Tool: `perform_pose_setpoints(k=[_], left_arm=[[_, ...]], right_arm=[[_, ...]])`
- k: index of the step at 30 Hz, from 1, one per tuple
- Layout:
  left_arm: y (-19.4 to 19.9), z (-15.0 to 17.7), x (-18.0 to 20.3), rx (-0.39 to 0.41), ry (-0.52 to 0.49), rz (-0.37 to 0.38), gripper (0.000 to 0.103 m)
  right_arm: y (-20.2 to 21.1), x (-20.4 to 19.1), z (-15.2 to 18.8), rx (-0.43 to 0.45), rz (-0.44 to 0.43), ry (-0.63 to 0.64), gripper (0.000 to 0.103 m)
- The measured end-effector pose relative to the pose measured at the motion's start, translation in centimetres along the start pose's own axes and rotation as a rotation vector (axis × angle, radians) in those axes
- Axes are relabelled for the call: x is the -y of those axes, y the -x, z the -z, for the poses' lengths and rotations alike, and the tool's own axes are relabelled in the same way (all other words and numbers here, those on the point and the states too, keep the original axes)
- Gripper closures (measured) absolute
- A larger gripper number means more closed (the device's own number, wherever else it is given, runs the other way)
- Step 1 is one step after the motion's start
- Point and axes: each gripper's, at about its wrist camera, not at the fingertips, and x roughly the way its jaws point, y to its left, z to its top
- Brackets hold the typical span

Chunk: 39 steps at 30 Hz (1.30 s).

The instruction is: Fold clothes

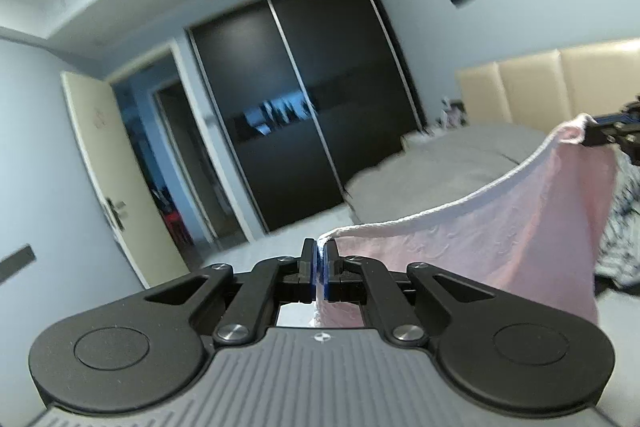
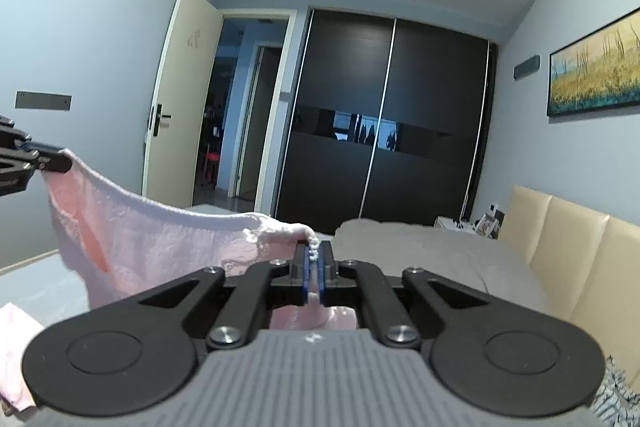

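Note:
A pink cloth with a white edge [image 1: 500, 223] hangs in the air, stretched between both grippers above the bed. My left gripper [image 1: 320, 251] is shut on one top corner of it. In the left wrist view the right gripper [image 1: 592, 133] pinches the opposite corner at the far right. In the right wrist view my right gripper [image 2: 315, 255] is shut on a bunched corner of the pink cloth [image 2: 160, 239], and the left gripper [image 2: 56, 157] holds the other corner at the far left. The cloth sags between them.
A grey bed [image 2: 420, 247] with a beige padded headboard [image 2: 580, 259] lies below and ahead. Dark sliding wardrobe doors [image 2: 384, 123] and an open door [image 2: 180, 99] stand beyond. Another pink garment [image 2: 16, 359] lies low left; patterned fabric [image 1: 624, 227] lies to the right.

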Motion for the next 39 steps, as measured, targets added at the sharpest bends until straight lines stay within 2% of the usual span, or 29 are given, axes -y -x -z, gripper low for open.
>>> perform_pose_setpoints(k=[4,8,15,18,24,26,28,30,34,39], left_arm=[[-0.3,2.6,1.0,-0.080,0.007,0.091,0.102],[-2.6,7.7,3.1,-0.171,0.025,0.193,0.102],[-7.4,15.2,6.6,-0.316,0.039,0.340,0.102],[-8.9,17.3,6.9,-0.330,0.064,0.376,0.102],[-11.1,20.8,6.9,-0.329,0.139,0.452,0.102],[-11.3,21.3,6.5,-0.315,0.169,0.480,0.095],[-10.9,21.5,6.0,-0.295,0.186,0.484,0.074],[-10.4,21.7,5.3,-0.261,0.199,0.471,0.056],[-9.8,21.8,3.6,-0.224,0.202,0.487,0.055],[-9.4,21.3,1.9,-0.212,0.147,0.565,0.055]], right_arm=[[-1.8,0.8,4.4,-0.097,0.006,-0.009,0.098],[-5.5,1.5,10.9,-0.225,0.004,-0.011,0.098],[-9.4,1.9,20.7,-0.404,-0.022,-0.001,0.098],[-11.9,1.8,23.8,-0.471,-0.047,0.019,0.098],[-15.4,1.0,27.2,-0.567,-0.047,0.018,0.098],[-16.1,1.3,27.7,-0.585,-0.035,0.021,0.098],[-16.3,1.8,28.1,-0.599,-0.029,0.005,0.098],[-16.2,2.3,28.3,-0.611,-0.026,-0.007,0.098],[-14.8,2.5,28.4,-0.615,-0.023,-0.001,0.098],[-13.8,2.5,28.6,-0.627,-0.018,-0.043,0.098]])
